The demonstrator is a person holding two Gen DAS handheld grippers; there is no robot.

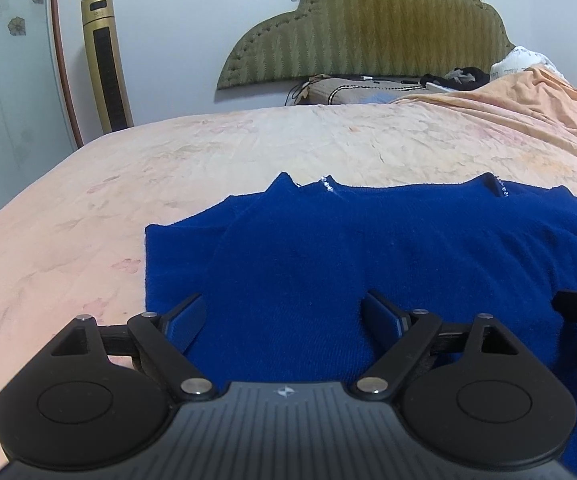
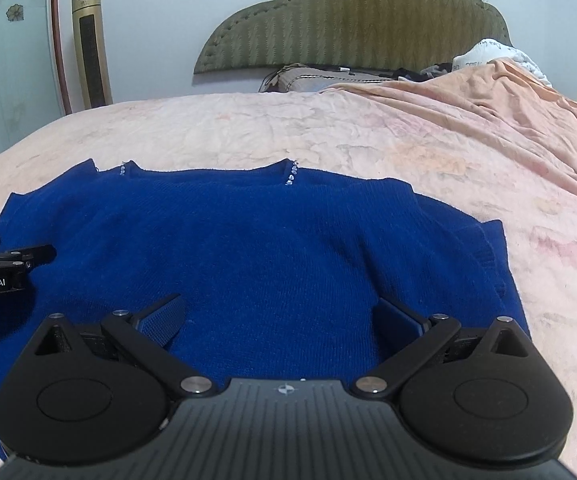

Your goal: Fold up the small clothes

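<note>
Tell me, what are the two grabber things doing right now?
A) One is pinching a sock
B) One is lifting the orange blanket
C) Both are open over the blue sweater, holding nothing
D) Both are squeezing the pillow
C: the left gripper and the right gripper both have their fingers spread wide above the blue sweater, with nothing between them.

You are working over a bed [image 2: 328, 136] covered in a pale pink, faintly flowered sheet, wrinkled across its far half. A blue sweater [image 2: 256, 248] is lying flat on the near part, its neckline pointing toward the far headboard [image 2: 352, 20]. An orange blanket [image 2: 488, 96] is lying bunched along the far right, with pillows [image 1: 352, 94] just beside it at the headboard.
</note>
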